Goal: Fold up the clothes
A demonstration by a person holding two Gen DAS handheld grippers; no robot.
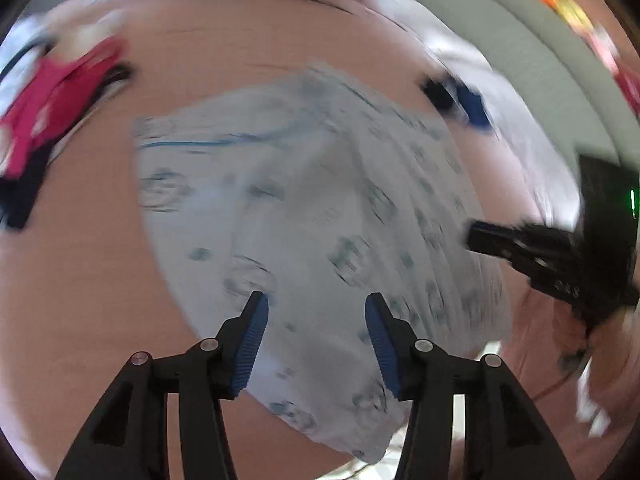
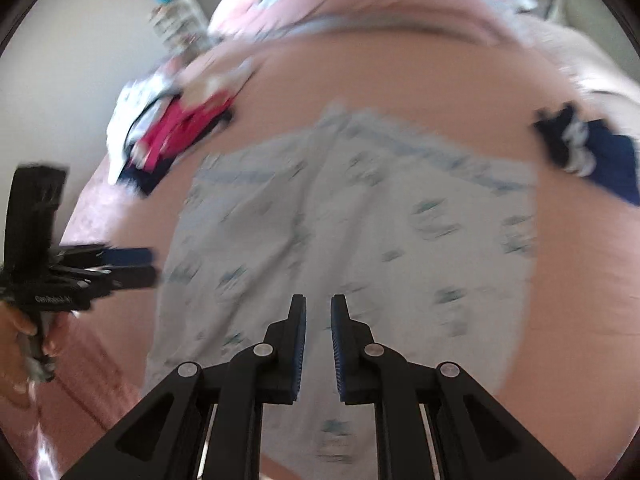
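Both grippers point steeply down over the bed [image 1: 100, 264]; the left gripper [image 1: 317, 312] has its jaws parted with nothing pinched between them, hanging above the near edge of the garment [image 1: 304, 216]; the right gripper [image 2: 318, 316] shows a narrow gap between its pads, released, gripping nothing; a hand [image 2: 20, 332] holds the left one's handle at the bed's left edge. A pile [image 2: 176, 132] of pink and dark clothes lies toward the far left; a navy item [image 2: 592, 152] lies far right. The garment, pale with small teal prints and blue trim, lies spread flat mid-bed; all is blurred.
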